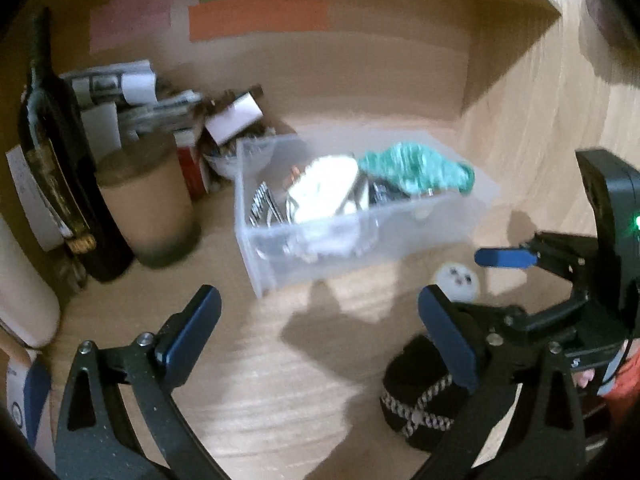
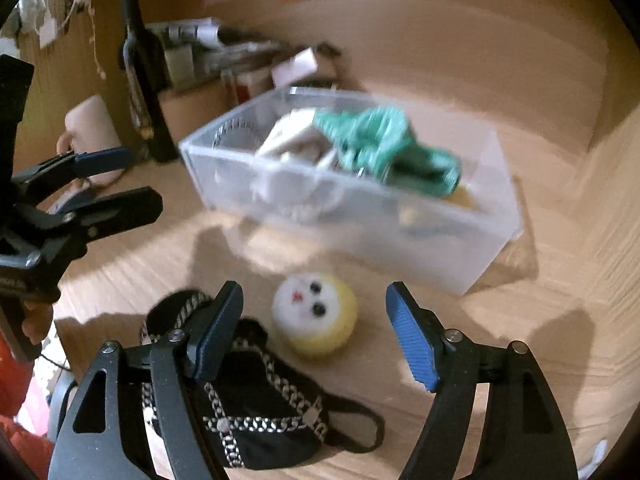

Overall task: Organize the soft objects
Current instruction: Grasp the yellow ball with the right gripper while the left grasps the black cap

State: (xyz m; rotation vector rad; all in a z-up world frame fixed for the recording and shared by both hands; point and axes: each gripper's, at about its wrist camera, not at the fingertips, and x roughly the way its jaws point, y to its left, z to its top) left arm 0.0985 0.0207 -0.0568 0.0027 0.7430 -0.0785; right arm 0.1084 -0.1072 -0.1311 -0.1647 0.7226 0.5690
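Observation:
A clear plastic bin [image 1: 360, 236] [image 2: 472, 248] stands on the wooden table and holds a teal knitted piece [image 1: 416, 168] [image 2: 384, 148], a white soft item [image 1: 324, 188] [image 2: 288, 136] and other things. In front of it lie a round yellow-and-white plush face [image 2: 314, 314] [image 1: 458, 280] and a black mask with chain trim [image 2: 256, 400] [image 1: 420, 396]. My left gripper [image 1: 320, 332] is open and empty above the bare table. My right gripper [image 2: 316, 336] is open and empty, its jaws either side of the plush, above the mask.
A dark wine bottle [image 1: 56, 152] [image 2: 140, 80], a brown cylinder [image 1: 148, 208], a white mug [image 2: 90, 132] and a heap of papers and boxes [image 1: 160, 104] stand at the back left. A wooden wall with coloured notes [image 1: 256, 16] lies behind.

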